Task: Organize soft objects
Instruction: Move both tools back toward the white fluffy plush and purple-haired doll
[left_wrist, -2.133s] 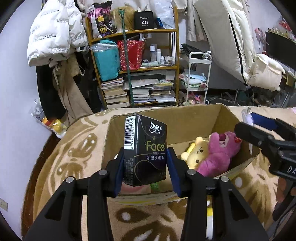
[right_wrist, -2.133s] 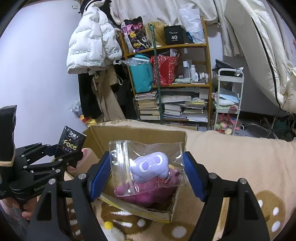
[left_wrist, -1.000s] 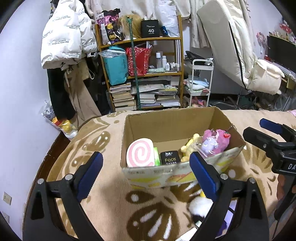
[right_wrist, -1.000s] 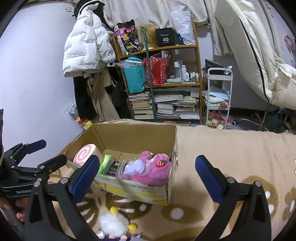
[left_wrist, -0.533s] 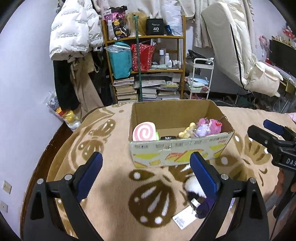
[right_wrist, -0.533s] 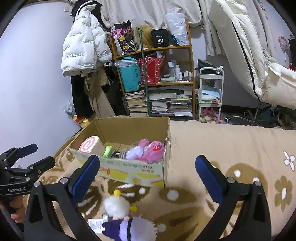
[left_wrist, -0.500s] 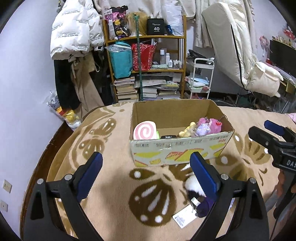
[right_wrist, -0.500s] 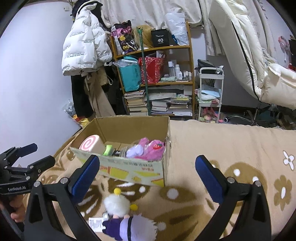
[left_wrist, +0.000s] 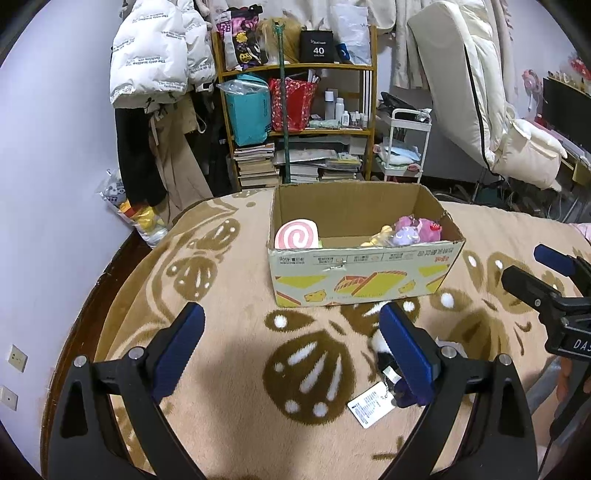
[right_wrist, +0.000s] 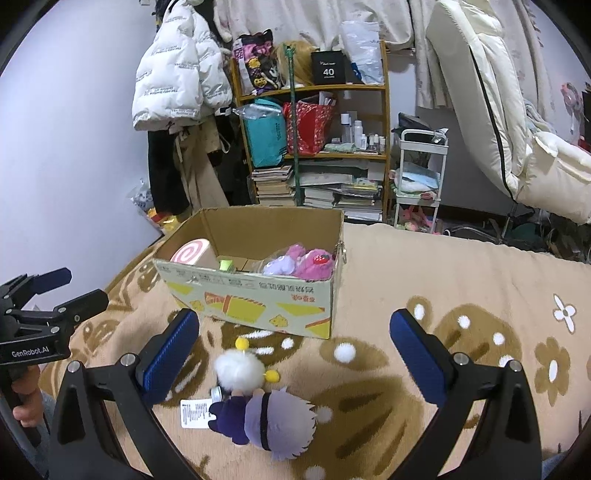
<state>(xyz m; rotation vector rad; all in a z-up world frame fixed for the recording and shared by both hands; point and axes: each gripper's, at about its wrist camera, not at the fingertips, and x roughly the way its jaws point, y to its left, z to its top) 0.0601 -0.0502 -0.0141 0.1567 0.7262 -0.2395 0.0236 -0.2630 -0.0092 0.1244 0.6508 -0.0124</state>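
At the bottom centre of the right wrist view, a plush doll (right_wrist: 275, 424) with grey hair and a dark body lies on the patterned blanket (right_wrist: 461, 280), between the wide-spread, empty fingers of the right gripper (right_wrist: 293, 356). Its long axis runs from lower right to upper left, a white pompom (right_wrist: 239, 367) and paper tag (right_wrist: 195, 413) at the far end. The left gripper (left_wrist: 291, 349) is also wide and empty; the doll sits behind its right finger, so the right hand looks nearer. Beyond, mid-frame, stands the cardboard box (right_wrist: 258, 295), holding a pink swirl cushion (right_wrist: 192, 253) and pink and purple toys (right_wrist: 301, 262).
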